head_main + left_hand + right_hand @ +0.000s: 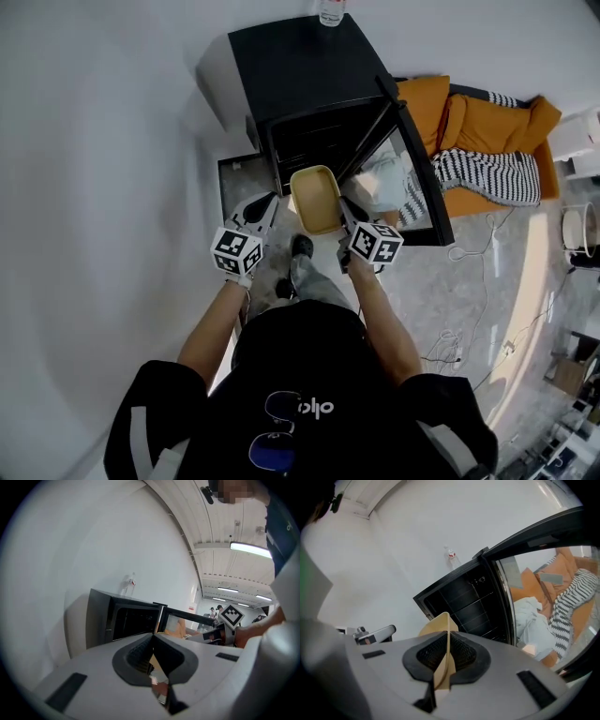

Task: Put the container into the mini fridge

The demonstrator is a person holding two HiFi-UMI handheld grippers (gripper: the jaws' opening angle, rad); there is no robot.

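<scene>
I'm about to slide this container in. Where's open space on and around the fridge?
The mini fridge has a bare top from its front edge back to the bottle. The wire shelves behind the open door look empty where visible. It is crowded to the right of the door, where striped and orange fabric is piled on the floor.
</scene>
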